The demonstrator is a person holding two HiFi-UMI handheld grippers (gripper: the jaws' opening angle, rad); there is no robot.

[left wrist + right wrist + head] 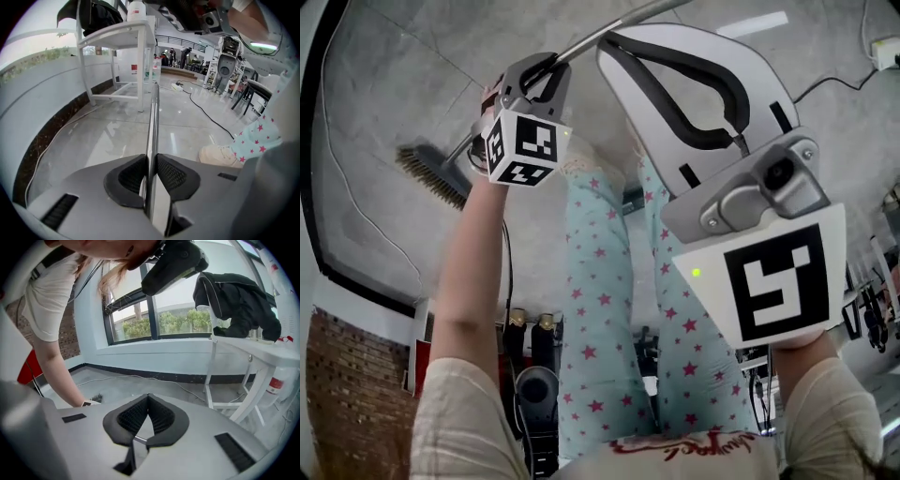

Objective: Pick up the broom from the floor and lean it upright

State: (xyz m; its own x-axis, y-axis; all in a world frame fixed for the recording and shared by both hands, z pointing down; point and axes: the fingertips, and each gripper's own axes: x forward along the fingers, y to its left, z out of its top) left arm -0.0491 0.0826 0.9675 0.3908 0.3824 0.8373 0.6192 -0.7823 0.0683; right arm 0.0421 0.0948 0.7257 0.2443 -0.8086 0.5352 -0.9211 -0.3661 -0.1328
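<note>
Broom-raising on a grey polished concrete floor point(384, 84). In the head view the left gripper point(546, 67) is clamped on the slim silver metal handle point(609, 33) of the broom. Its dark bristle head point(431, 176) lies low at the left, and whether it touches the floor cannot be told. The right gripper point(614, 45) hangs just beside the handle's upper run, jaws together on nothing.

In the left gripper view both black ribbed pads point(133, 176) press on the handle, which runs straight ahead toward a white metal-framed table point(140, 61). The hold looks firm and centred. Done well, this step likely means letting the bristle head serve as the pivot and raising the long end slowly. The right gripper could steady the shaft higher up so it does not twist in the pads.

Open floor lies to the left, up to a wall with a dark skirting band point(51, 133). On the right a black cable point(206, 115) trails across the floor and the person's pale shoe point(218, 154) stands near.

In the right gripper view that gripper's pads meet at their tips, empty. Beyond them are a person's bare forearm point(56, 366), a tuft of bristles, a black-framed window point(159, 319) and white table legs point(211, 376) under a black jacket point(239, 305). The legs and the tabletop edge are what a swinging handle could strike.
</note>
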